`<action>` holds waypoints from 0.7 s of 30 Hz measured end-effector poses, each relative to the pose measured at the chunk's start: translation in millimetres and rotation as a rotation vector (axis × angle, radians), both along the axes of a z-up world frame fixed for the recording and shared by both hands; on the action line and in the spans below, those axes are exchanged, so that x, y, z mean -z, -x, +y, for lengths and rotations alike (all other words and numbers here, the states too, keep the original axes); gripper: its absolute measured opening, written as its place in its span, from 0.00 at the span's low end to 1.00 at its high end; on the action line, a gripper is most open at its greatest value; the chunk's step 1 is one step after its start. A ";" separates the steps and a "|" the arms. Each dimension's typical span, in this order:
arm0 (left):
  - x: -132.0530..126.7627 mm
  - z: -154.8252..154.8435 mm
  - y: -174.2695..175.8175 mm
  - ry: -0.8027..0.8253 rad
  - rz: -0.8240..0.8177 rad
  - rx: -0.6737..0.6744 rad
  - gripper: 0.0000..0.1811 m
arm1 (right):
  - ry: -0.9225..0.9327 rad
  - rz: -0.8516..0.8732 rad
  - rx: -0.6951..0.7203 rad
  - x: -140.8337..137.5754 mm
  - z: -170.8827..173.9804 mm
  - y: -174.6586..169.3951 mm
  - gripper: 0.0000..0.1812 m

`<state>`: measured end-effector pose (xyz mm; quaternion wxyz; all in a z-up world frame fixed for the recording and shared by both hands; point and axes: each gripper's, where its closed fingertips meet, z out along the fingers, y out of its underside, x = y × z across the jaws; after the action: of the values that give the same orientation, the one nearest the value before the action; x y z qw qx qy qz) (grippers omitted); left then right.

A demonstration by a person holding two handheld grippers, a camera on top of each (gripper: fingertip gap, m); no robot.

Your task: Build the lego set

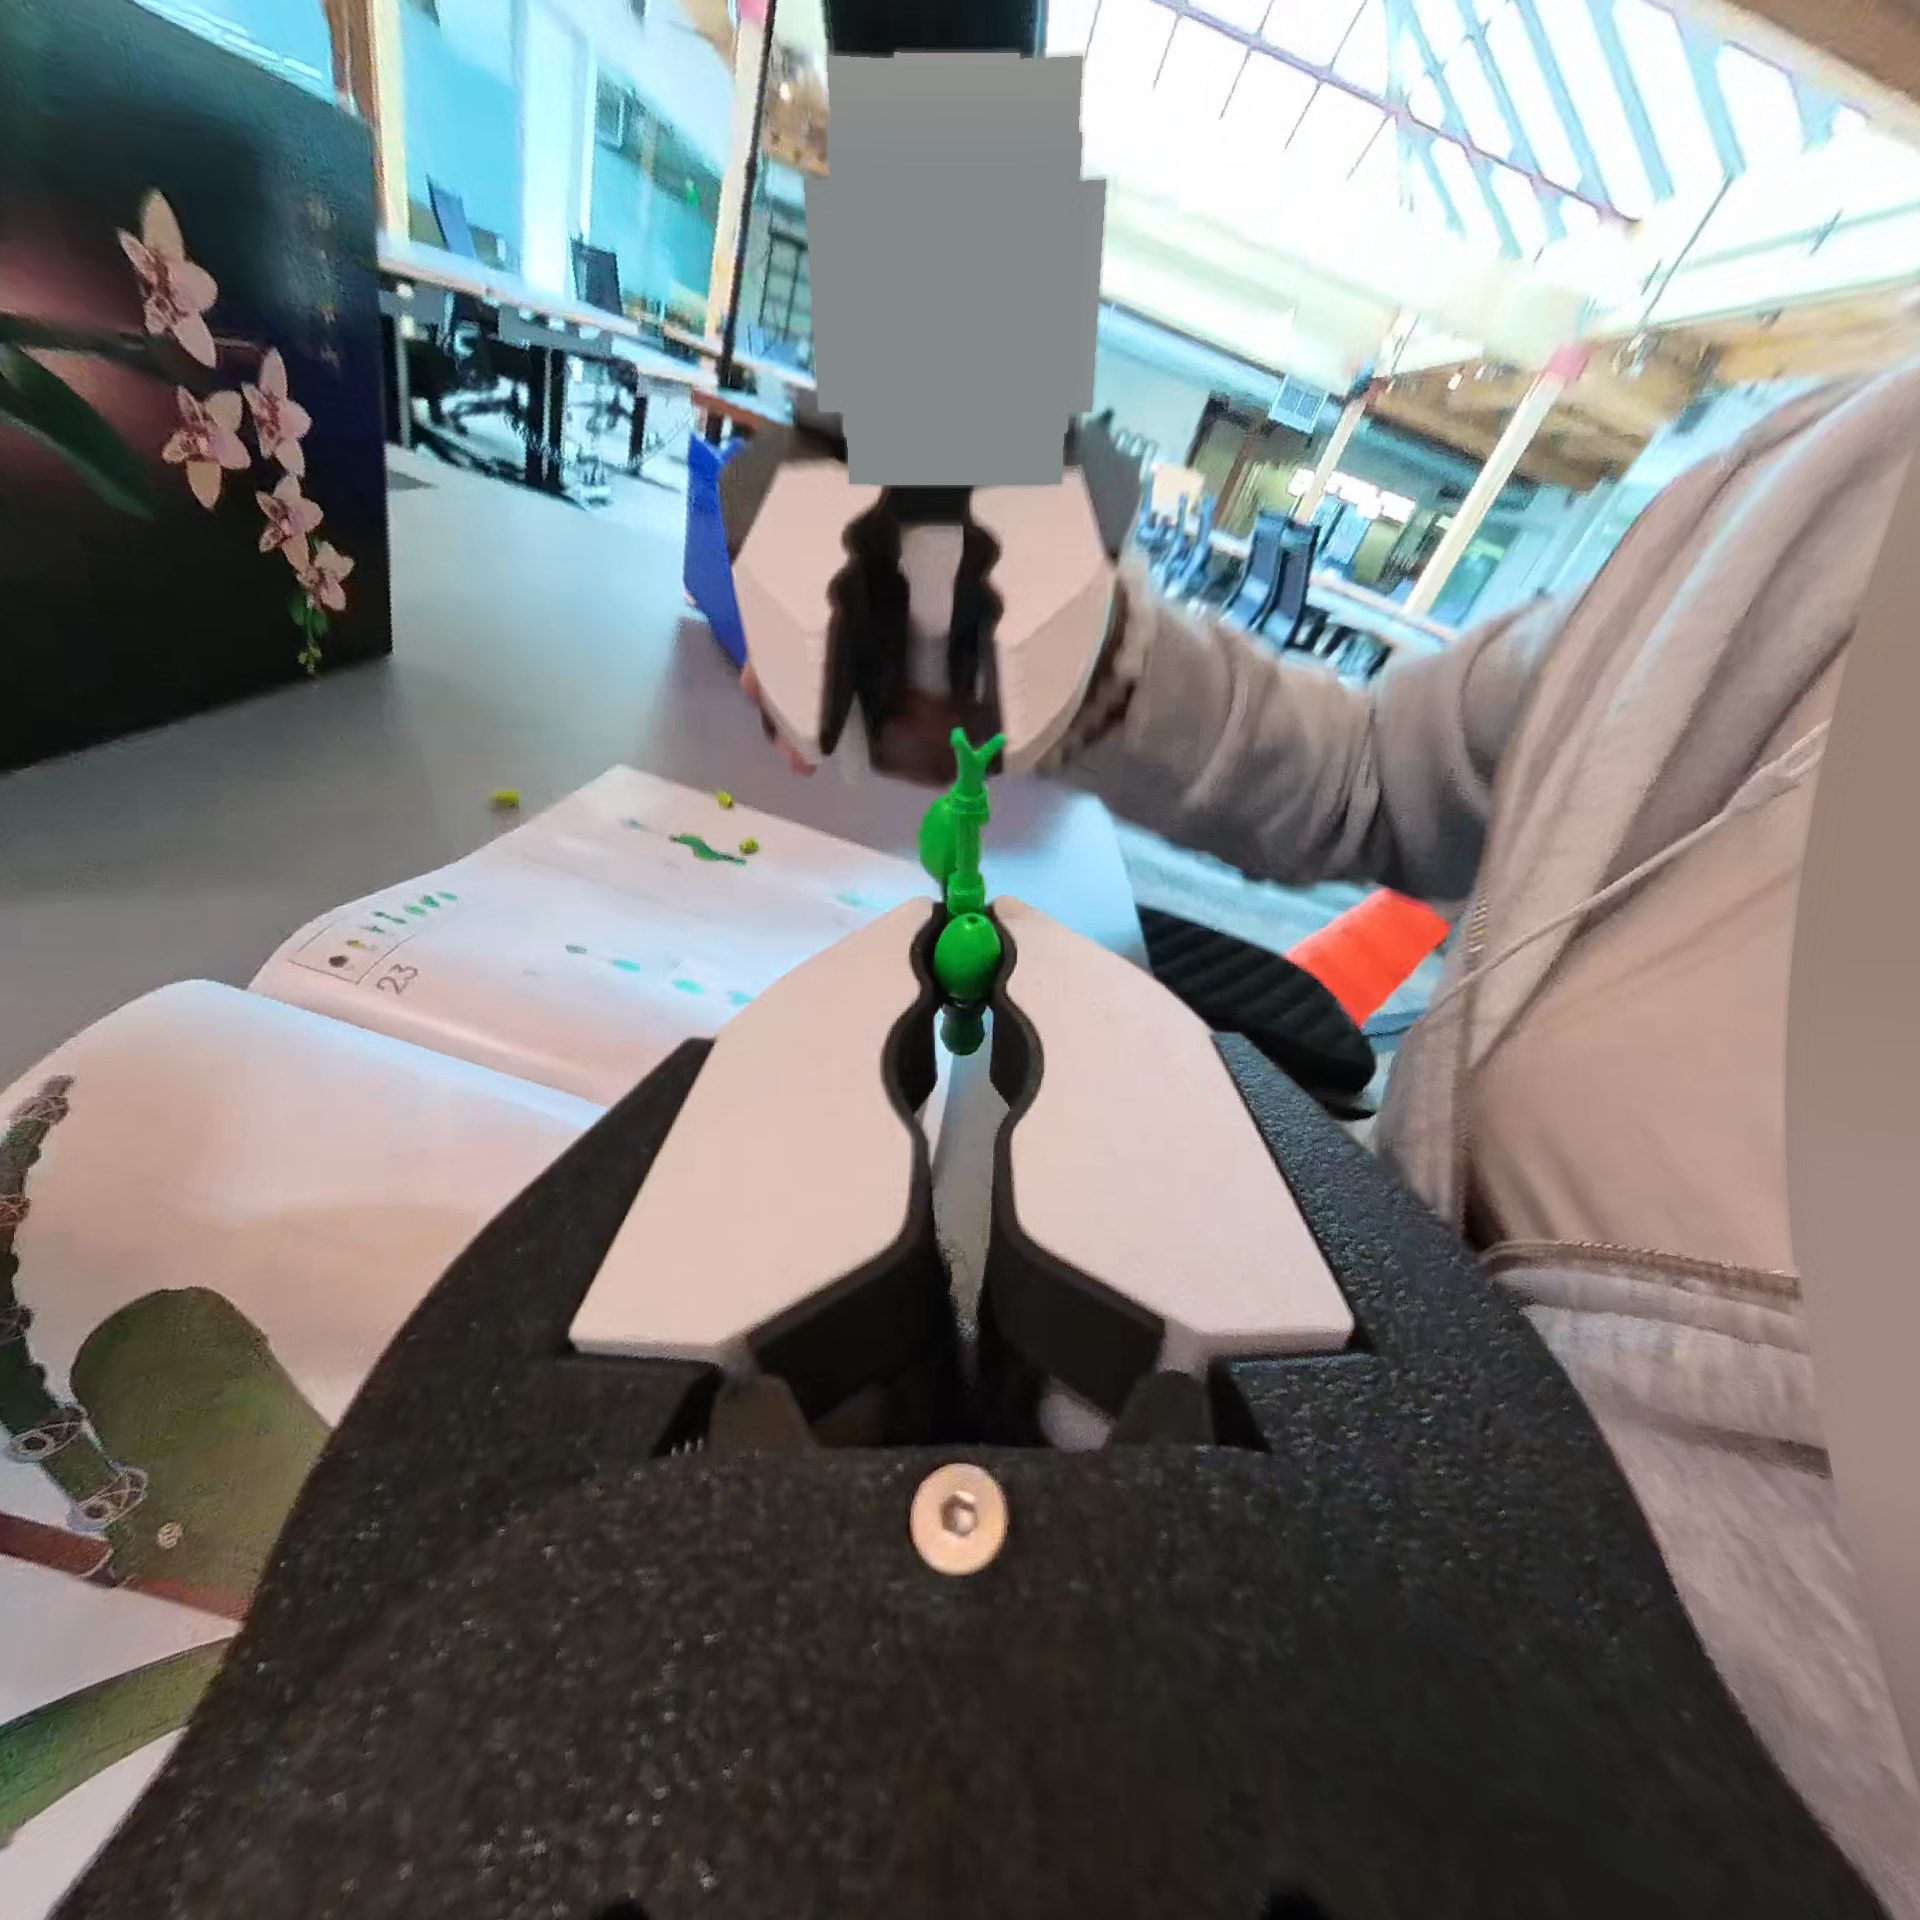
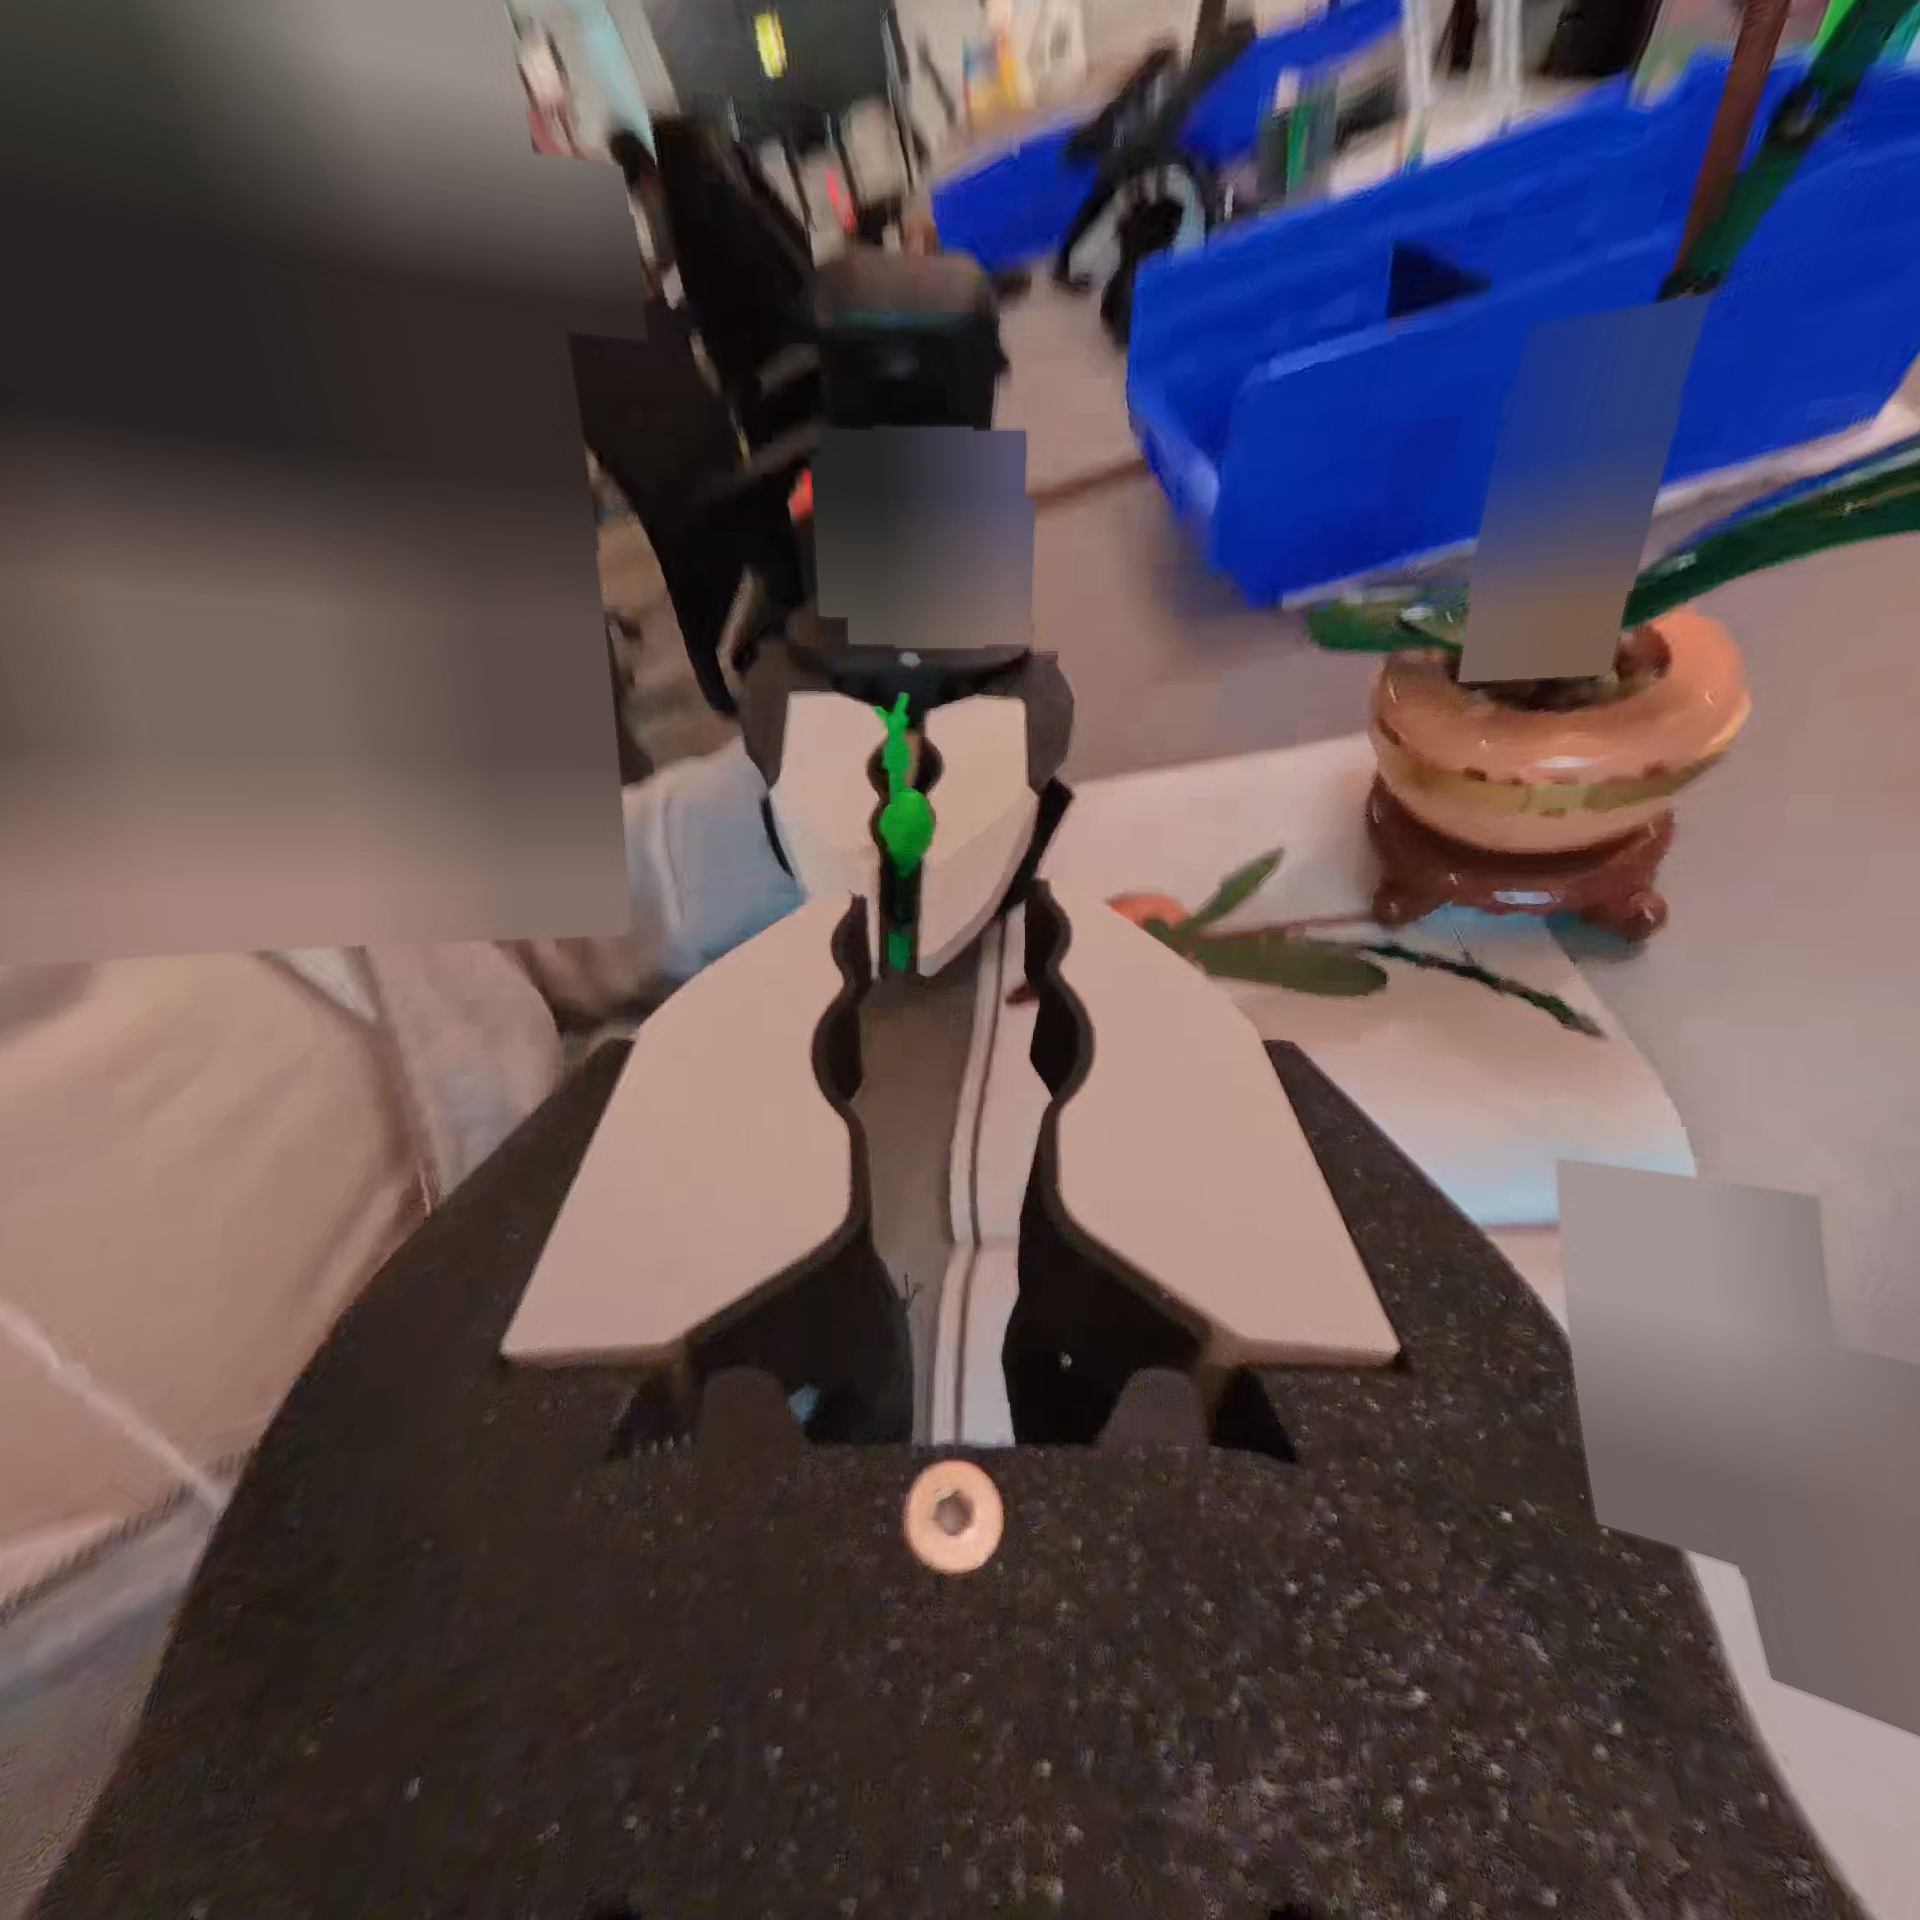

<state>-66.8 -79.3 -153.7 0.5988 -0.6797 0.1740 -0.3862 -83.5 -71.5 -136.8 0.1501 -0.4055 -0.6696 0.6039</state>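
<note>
Nearest the lens in the left wrist view: black textured gripper body, then the left gripper (image 1: 964, 935), its two pale grey fingers pinched tight on a small bright-green plastic lego stem assembly (image 1: 964, 883). A rounded green bud sits right between the fingertips; a thin stalk with a second bud and a forked tip rises just past them.

Beyond the fork, facing back, is the right gripper (image 1: 914, 727), close to the stem tip; contact cannot be confirmed. In the right wrist view its jaws stand parted with nothing between them, and the stem lies just ahead of their tips.

Beneath the left jaws: open white paper instruction booklet (image 1: 582, 935). A few loose small yellow-green lego bits (image 1: 727, 821) lie on and beside it, well beyond the jaws to the left.

Right of the right jaws, well apart: tan and brown brick-built flowerpot (image 2: 1538, 790) with dark green leaves, already assembled as far as visible; its upper part is masked.

Judgement: pot and foliage done; this stem sub-assembly partly built. Remaining, likely: adding the loose bits, then mounting the stem on the plant. Flowers not seen.
</note>
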 end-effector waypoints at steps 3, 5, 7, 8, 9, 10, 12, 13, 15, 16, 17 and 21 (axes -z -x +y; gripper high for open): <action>-10.2 -2.8 0.0 -0.009 -0.044 0.019 0.02 | 0.083 0.075 0.015 -6.9 -16.3 6.3 0.17; -12.9 -4.3 -5.3 -0.002 -0.028 0.033 0.02 | 0.125 0.094 -0.008 -13.9 -24.3 8.2 0.16; -14.7 -5.6 -11.8 0.009 -0.010 0.049 0.02 | 0.127 0.110 -0.044 -20.1 -29.3 7.4 0.13; -15.8 -5.9 -14.4 0.015 -0.006 0.056 0.02 | 0.116 0.111 -0.048 -21.3 -30.5 7.8 0.11; -17.0 -6.1 -16.4 0.019 -0.003 0.060 0.02 | 0.098 0.109 -0.059 -21.3 -32.5 7.2 0.10; -18.3 -6.0 -17.9 0.021 -0.001 0.061 0.02 | 0.083 0.115 -0.077 -21.9 -34.9 5.2 0.05; -21.6 -6.3 -19.3 0.017 0.002 0.058 0.02 | 0.076 0.142 -0.070 -26.5 -35.4 3.3 0.04; -23.5 -6.1 -19.0 0.012 0.002 0.050 0.02 | 0.079 0.147 -0.062 -28.5 -34.4 2.8 0.04; -28.3 -5.0 -17.0 -0.007 -0.004 0.026 0.06 | 0.103 0.167 -0.039 -33.9 -30.9 2.7 0.03; -30.7 -3.6 -15.1 -0.014 -0.008 0.007 0.10 | 0.117 0.182 -0.022 -36.8 -28.4 3.0 0.03; -32.5 -1.4 -12.9 -0.018 -0.009 -0.016 0.15 | 0.126 0.193 -0.005 -38.8 -26.1 3.4 0.03; -45.1 2.1 -9.2 -0.089 -0.004 -0.074 0.13 | 0.129 0.197 0.011 -39.7 -25.7 3.9 0.03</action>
<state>-57.6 -77.2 -108.7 0.6427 -0.6576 0.1648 -0.3570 -87.4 -97.2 -97.1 0.1920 -0.3565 -0.6092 0.6819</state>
